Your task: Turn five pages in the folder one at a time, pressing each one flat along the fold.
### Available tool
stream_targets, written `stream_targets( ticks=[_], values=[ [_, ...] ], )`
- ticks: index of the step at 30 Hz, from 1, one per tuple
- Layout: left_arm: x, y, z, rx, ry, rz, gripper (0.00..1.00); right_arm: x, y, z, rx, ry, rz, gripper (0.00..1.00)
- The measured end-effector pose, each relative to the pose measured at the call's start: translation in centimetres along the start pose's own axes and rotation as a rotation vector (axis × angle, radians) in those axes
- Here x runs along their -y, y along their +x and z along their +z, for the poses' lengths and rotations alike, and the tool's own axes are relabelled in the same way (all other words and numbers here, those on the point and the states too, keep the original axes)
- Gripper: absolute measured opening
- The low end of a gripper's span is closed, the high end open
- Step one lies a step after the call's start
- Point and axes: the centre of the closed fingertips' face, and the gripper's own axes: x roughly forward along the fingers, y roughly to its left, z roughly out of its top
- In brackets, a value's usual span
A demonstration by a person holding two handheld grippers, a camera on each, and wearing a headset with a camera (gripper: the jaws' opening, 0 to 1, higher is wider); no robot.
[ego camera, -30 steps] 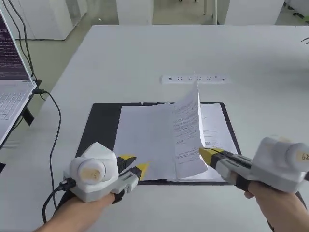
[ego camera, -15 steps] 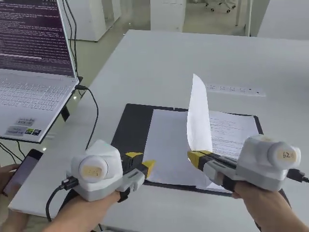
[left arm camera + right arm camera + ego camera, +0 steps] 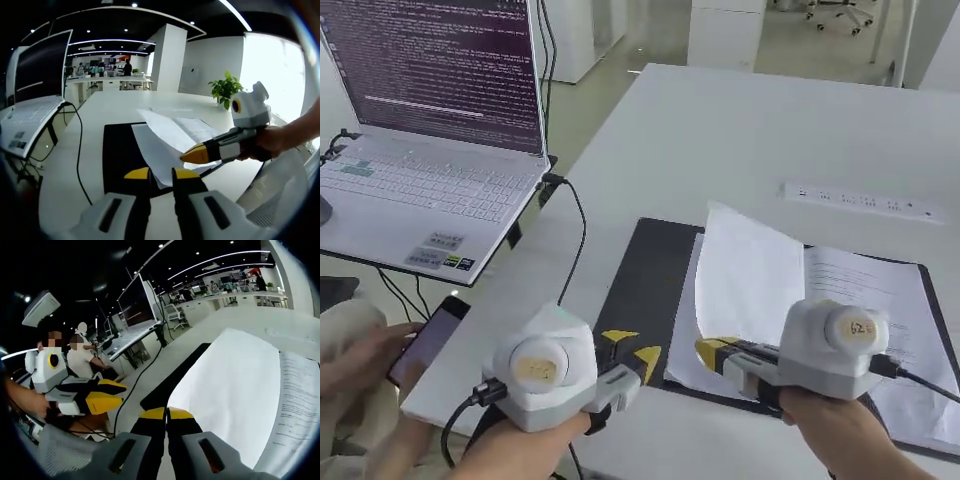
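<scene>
At your far left stands one open laptop (image 3: 430, 130) with text on its dark screen. Below it, another person's hand holds one phone (image 3: 425, 340). One black cable (image 3: 582, 235) leaves the laptop's right edge and curves down along the table's left edge.

You hold two grippers. Your left gripper (image 3: 634, 346) hangs over the table's near edge, just left of the folder. Its yellow jaws are narrowly parted and nothing is between them, as its own view (image 3: 161, 173) also shows.

One black folder (image 3: 650, 290) lies open and flat on the table in front of you. One page (image 3: 750, 275) is lifted from it, arching up with its blank side towards you, and one printed sheet (image 3: 880, 290) lies flat to its right.

Your right gripper (image 3: 712, 352) is clenched on the near edge of that lifted page. In its own view (image 3: 166, 412) the jaws meet where the white sheet begins.

One white power strip (image 3: 865, 200) lies beyond the folder to the right, well apart from it.

The table (image 3: 720, 130) is plain white. Around you is a bright open office with more white desks, ceiling strip lights, one potted plant (image 3: 223, 90) by a window and one office chair (image 3: 840, 10) at the far end.
</scene>
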Motion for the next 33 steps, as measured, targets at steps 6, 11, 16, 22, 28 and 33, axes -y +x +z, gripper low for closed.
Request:
stream_targets(
  ticks=[6,11,16,22,28,33],
  values=[
    [-0.8,-0.1,-0.6,-0.006,-0.021,0.015,0.14,1.0,1.6,-1.6,-0.055,0.006,-0.014,0.00],
    [-0.9,0.0,-1.0,-0.014,-0.029,0.016,0.14,1.4,2.4,-2.5,-0.079,0.025,-0.013,0.00],
    [-0.9,0.1,-1.6,-0.027,-0.029,0.016,0.14,1.3,3.0,-3.1,-0.094,0.048,-0.004,0.00],
    [-1.0,0.1,-2.1,-0.037,-0.036,0.021,0.14,1.3,3.6,-3.7,-0.113,0.062,-0.004,0.00],
    [-1.0,0.2,-2.4,-0.047,-0.035,0.020,0.14,1.2,3.9,-3.9,-0.115,0.094,0.003,0.00],
    [-1.1,0.5,-2.3,-0.052,-0.029,0.019,0.14,1.1,3.6,-3.9,-0.102,0.121,0.010,0.00]
  ],
)
